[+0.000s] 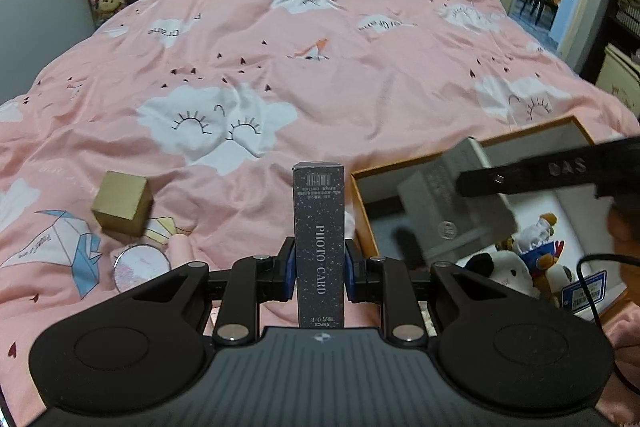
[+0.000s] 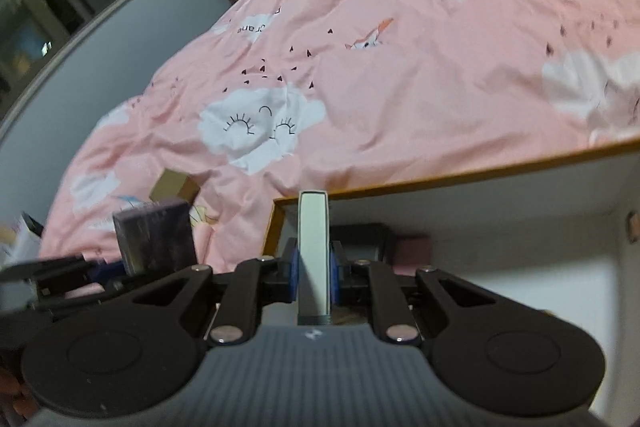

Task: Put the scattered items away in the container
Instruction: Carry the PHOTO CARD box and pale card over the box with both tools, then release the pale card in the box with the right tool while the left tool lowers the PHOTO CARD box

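On pink bedspread (image 1: 360, 99), one tan cube (image 1: 122, 205), one round mirror (image 1: 142, 267), one open box (image 1: 362, 203)

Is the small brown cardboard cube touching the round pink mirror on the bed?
Apart. The left wrist view shows a strip of pink bedcover between the small brown cardboard cube and the round pink mirror.
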{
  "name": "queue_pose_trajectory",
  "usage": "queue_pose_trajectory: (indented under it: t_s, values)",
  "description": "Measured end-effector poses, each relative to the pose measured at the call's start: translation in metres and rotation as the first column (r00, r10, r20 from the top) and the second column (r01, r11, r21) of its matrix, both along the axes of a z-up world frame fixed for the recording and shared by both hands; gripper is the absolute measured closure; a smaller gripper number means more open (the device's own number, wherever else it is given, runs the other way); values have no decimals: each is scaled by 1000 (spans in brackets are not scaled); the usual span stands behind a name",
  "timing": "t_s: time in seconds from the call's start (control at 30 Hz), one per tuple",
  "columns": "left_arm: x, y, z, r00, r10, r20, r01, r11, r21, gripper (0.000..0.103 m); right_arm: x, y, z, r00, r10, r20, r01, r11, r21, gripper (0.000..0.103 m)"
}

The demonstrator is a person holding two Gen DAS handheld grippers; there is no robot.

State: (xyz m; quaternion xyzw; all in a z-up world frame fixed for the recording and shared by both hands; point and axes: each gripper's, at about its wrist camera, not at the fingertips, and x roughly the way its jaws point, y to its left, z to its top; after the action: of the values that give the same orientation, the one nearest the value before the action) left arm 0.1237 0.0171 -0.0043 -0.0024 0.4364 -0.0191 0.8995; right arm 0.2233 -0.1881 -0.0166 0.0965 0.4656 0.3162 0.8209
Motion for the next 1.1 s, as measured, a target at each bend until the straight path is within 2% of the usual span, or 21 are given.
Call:
queue_pose_trajectory:
  t_s: [0.27, 0.4, 0.53, 0.63, 0.7, 0.83, 0.97, 1.1]
  values:
    - [12, -9, -10, 999, 2, -46, -1, 1000, 30, 77, 28, 4, -36, 992, -29, -119, 44, 991, 124, 87]
    - [17, -11, -12, 998, 0, -56, 1, 1000, 31, 77, 34, 1, -52, 991, -61, -122, 70, 995, 69, 82]
    - [22, -11, -15, 998, 5, -65, -3, 1000, 30, 77, 39, -6, -63, 986, -97, -137, 104, 993, 51, 78]
    - [23, -11, -15, 998, 10, -66, -8, 1000, 29, 77, 40, 0, -70, 986, -82, -145, 91, 994, 59, 77]
    - [23, -11, -14, 998, 11, -65, -9, 999, 31, 77, 39, 8, -71, 990, -73, -119, 77, 997, 31, 74]
    - [20, -13, -8, 999, -4, -51, 6, 1000, 30, 77, 35, 23, -70, 998, -42, -45, 38, 995, -94, 65]
    - [18, -17, 2, 1000, -24, -18, 24, 999, 24, 77, 26, 15, -55, 998, -55, 33, 59, 989, -132, 65]
    - [20, -20, 15, 998, -67, 11, 68, 997, -48, 77, 17, -1, -36, 995, -66, 76, 75, 989, -125, 61]
